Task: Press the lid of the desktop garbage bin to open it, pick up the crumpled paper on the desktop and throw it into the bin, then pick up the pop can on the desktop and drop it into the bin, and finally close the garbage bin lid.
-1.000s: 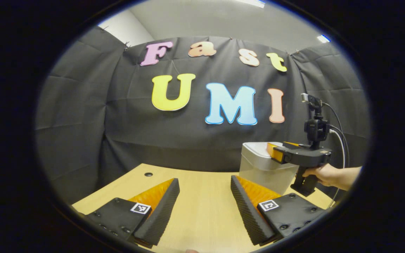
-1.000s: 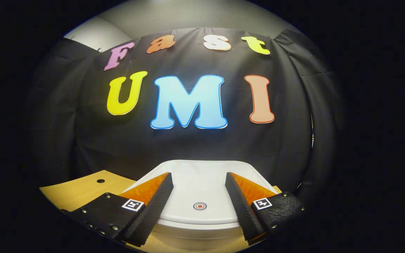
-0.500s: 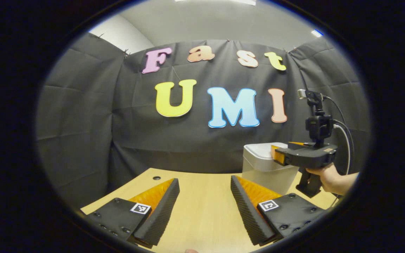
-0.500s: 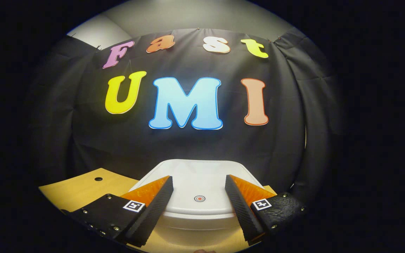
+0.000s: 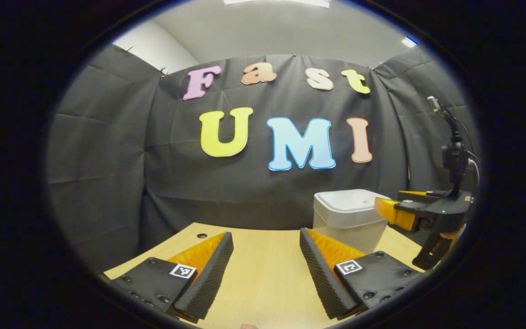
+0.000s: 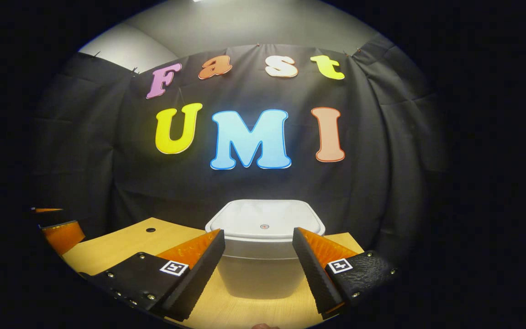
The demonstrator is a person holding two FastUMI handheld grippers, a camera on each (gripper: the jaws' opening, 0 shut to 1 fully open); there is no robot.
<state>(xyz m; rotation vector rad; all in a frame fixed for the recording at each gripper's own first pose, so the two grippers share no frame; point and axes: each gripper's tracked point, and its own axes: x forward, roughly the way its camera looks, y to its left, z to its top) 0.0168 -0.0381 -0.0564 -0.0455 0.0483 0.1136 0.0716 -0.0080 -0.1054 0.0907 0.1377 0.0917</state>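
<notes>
The white desktop bin [image 6: 263, 256] stands on the wooden table near the black cloth, lid [image 6: 265, 219] down and flat, a small round mark at its middle. My right gripper [image 6: 258, 265] is open, held back from the bin's front with nothing between its fingers. In the left gripper view the bin [image 5: 349, 217] sits at the right, and the right gripper [image 5: 420, 214] hovers beside it, clear of the lid. My left gripper [image 5: 265, 269] is open over bare table, empty.
The wooden table [image 5: 263, 283] runs back to the black cloth wall, with a small round hole [image 5: 202, 236] near its far edge. The left gripper's fingers [image 6: 62, 233] show at the left edge of the right gripper view.
My right gripper has pulled back and away from the bin's lid, so the bin looks smaller and farther. The lid stays down. The left gripper has hardly moved.
</notes>
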